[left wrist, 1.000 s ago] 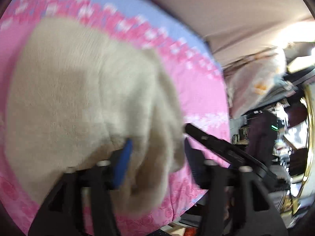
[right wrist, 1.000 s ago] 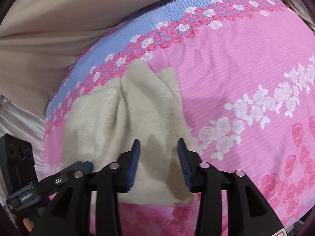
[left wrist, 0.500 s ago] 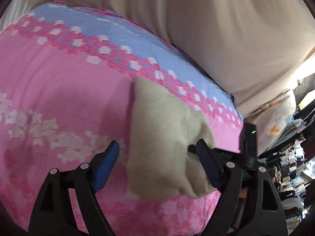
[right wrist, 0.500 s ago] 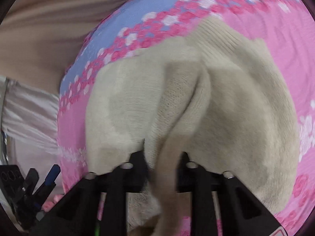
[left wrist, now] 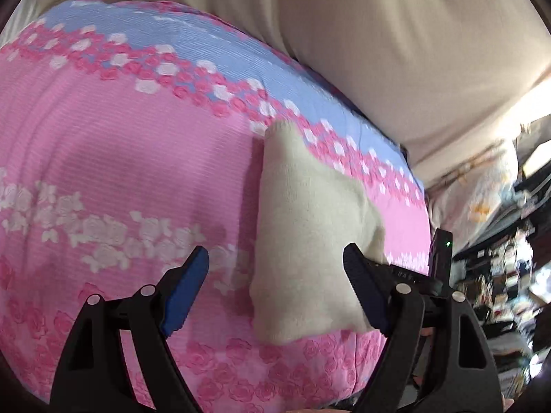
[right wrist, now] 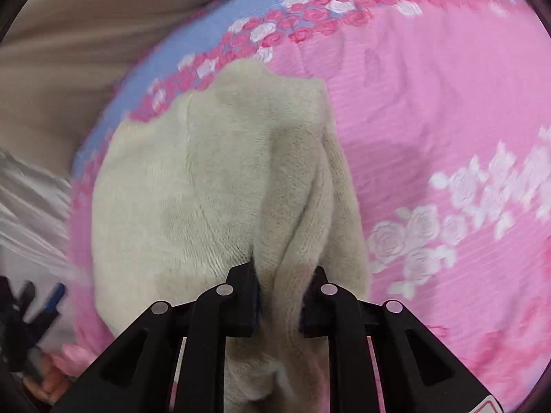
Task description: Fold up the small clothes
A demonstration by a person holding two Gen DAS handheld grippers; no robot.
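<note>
1. Cream knit garment (right wrist: 193,199): we see a small, fuzzy piece of clothing lying on the bed, on a pink floral bedsheet (right wrist: 430,110) with a blue band and rows of pink and white roses.
2. In the right wrist view the garment fills the centre and lower left of the frame; its far edge reaches up to the rose border near the blue band.
3. Our right gripper (right wrist: 280,292) has its jaws clenched on a raised ridge of the knit at lower centre. The fabric bunches into vertical folds between the black fingers and runs down past them toward the bottom edge.
4. In the left wrist view the same garment (left wrist: 310,227) sits right of centre as a folded, roughly upright slab, its top corner touching the rose border and its lower edge resting on the pink sheet.
5. Our left gripper (left wrist: 275,292) has its jaws spread wide and released. The blue-padded left finger (left wrist: 184,292) stands over bare sheet, apart from the cloth; the right finger overlaps the garment's lower right corner in the picture, but we cannot tell whether it touches.
6. Part of the right-hand tool, black with a small green light (left wrist: 447,243), shows just behind the garment at the right of that view.
7. Beige curtain-like fabric (left wrist: 396,41) hangs beyond the bed in the upper part of both views, and blurred clutter fills the far right of the left view.
</note>
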